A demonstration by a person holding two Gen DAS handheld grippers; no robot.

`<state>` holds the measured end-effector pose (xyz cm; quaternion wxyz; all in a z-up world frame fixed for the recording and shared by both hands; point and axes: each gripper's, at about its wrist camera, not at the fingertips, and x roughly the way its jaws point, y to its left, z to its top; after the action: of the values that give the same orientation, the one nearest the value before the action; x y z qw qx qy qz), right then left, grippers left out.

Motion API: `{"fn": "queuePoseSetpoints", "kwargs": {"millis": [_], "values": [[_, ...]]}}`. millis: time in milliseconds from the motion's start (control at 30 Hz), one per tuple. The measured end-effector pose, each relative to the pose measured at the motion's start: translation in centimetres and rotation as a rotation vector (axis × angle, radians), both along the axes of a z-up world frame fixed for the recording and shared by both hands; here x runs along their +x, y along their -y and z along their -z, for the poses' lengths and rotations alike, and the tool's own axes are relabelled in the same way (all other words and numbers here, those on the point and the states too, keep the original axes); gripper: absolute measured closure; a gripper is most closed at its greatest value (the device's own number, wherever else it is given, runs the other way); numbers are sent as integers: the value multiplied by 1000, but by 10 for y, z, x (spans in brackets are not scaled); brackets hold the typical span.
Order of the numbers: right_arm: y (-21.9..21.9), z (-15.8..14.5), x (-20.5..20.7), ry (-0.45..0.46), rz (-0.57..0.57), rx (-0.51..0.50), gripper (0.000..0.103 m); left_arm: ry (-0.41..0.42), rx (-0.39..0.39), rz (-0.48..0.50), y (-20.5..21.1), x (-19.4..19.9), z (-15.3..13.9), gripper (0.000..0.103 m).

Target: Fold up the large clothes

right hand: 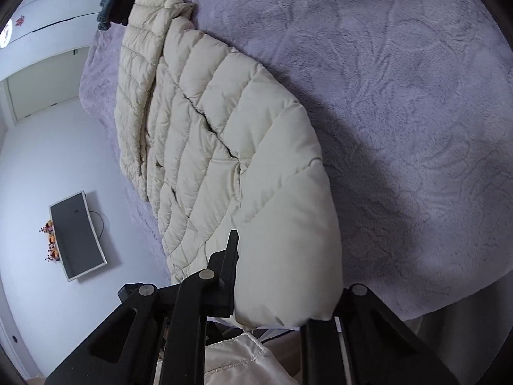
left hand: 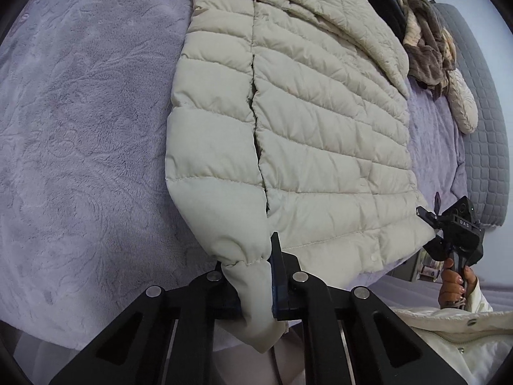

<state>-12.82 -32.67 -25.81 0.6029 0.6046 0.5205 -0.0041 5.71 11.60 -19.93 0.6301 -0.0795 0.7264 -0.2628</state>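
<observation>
Jacket (left hand: 314, 134), cream and quilted in puffy rows, lies flat on the lilac plush blanket (left hand: 80, 128) of the bed, its hem at the near edge. Left gripper (left hand: 253, 292) is pinching a sleeve cuff; right gripper (right hand: 272, 292) is pinching the padded hem corner. Dark trousers (left hand: 378, 3) and a brown fleece garment (left hand: 426, 51) lie at the far edge, touching the jacket's shoulder.

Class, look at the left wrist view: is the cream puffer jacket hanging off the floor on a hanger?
No, the cream puffer jacket lies spread flat on the lilac blanket, with no hanger visible.
</observation>
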Motion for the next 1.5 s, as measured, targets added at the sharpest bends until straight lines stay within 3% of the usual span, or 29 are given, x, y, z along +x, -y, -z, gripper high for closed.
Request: {"fn": "queuePoseSetpoints", "kwargs": {"millis": [500,900,1167,1500], "values": [[18,-93,60,290,-61,-50,91,156,-237,-162,-22,60,-90,90],[38,-139,153,433,-93,-87,91,297,-275,-199,-1,135,-134,90],[63,-135,228,436,-105,-126,91,327,-222,-236,26,209,-122,90],[90,-74,321,349,-94,-176,91,340,-80,-250,65,286,-57,90]]}}
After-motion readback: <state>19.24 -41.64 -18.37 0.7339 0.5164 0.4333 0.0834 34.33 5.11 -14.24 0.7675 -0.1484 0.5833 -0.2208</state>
